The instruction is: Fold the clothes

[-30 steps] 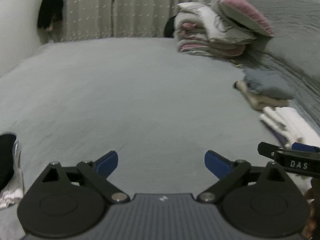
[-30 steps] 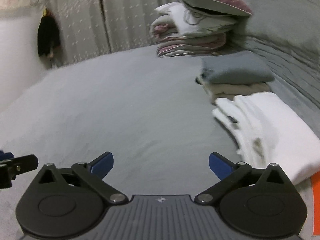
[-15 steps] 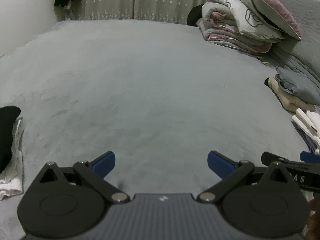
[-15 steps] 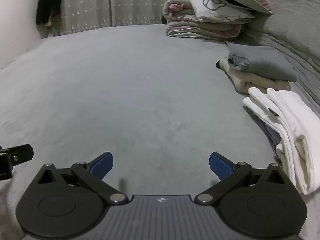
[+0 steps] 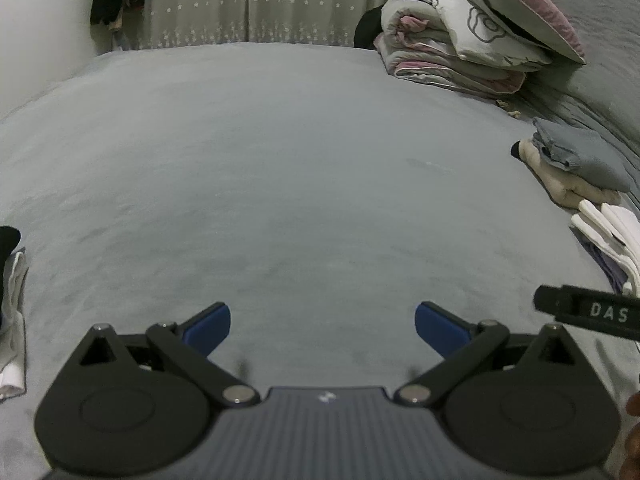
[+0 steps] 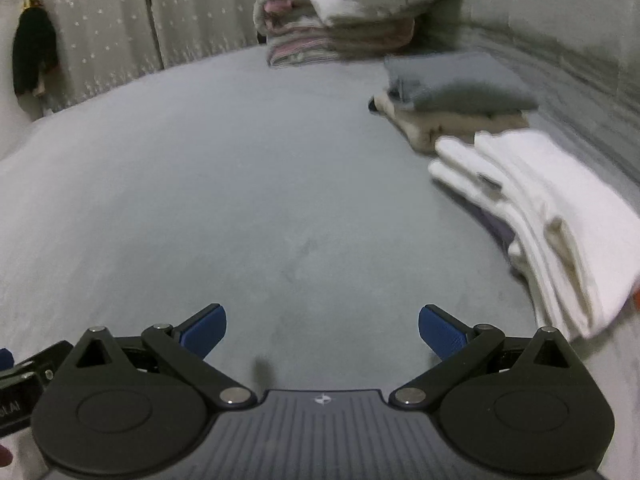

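Nearest the lens, the left gripper (image 5: 322, 330) hovers over the grey bed (image 5: 280, 168) with its blue-padded fingers (image 5: 208, 326) spread wide and nothing between them. The right gripper (image 6: 322, 330) is the same: fingers (image 6: 440, 330) fully apart, empty, above bare bedcover. Part of the right gripper's black body, lettered "DAS", juts into the left wrist view at the right edge.

Taking the white folded stack (image 6: 552, 216) as the landmark: it lies on the bed ahead and to the right of the right gripper, several white garments folded flat and layered with their edges fanned out, a darker purplish piece showing beneath them. Just beyond it sits a second pile, a grey folded garment (image 6: 456, 80) resting on a beige folded garment (image 6: 424, 124). Farther behind that pile, rolled quilts (image 5: 444, 60) in white and pink are stacked with a mauve pillow (image 5: 520, 4) on top. Far across the bed from the white stack, at the left edge of the left wrist view, lies an unfolded heap of black and white clothing (image 5: 10, 288). Star-patterned curtains (image 5: 248, 0) close the back.
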Demonstrator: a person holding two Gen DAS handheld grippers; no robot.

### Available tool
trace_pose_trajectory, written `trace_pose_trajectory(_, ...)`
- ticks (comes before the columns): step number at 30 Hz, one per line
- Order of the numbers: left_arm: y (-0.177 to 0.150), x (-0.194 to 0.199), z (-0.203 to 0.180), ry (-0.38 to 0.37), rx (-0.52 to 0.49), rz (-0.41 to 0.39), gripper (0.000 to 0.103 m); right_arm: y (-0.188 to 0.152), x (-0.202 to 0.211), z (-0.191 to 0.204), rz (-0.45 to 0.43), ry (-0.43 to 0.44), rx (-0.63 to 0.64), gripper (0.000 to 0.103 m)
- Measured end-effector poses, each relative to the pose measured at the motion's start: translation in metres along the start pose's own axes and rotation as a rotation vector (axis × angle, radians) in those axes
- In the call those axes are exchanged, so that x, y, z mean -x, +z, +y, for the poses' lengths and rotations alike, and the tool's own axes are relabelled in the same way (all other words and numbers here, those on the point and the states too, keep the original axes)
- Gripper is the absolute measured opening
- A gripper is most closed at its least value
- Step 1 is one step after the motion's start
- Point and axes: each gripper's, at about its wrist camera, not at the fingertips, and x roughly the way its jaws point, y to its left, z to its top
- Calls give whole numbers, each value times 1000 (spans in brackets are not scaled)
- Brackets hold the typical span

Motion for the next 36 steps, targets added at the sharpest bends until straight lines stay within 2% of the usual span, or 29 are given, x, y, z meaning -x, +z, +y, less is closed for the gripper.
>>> trace_pose_trajectory(3, -1, 0, 1, 13, 2, 6, 103, -2, -2, 1, 24, 40, 9, 103)
trace_pose_trajectory(11, -2, -3, 6, 18, 36, 30, 103, -5, 2, 14, -25, -30, 99, 103)
trace_pose_trajectory(21, -4, -11, 13, 9, 85, 69, 103, -8, -7, 24, 2, -14, 159, 103)
trace_pose_trajectory(36, -3, -12, 14, 26, 105, 64, 103, -13, -8, 30, 10, -8, 178, 103)
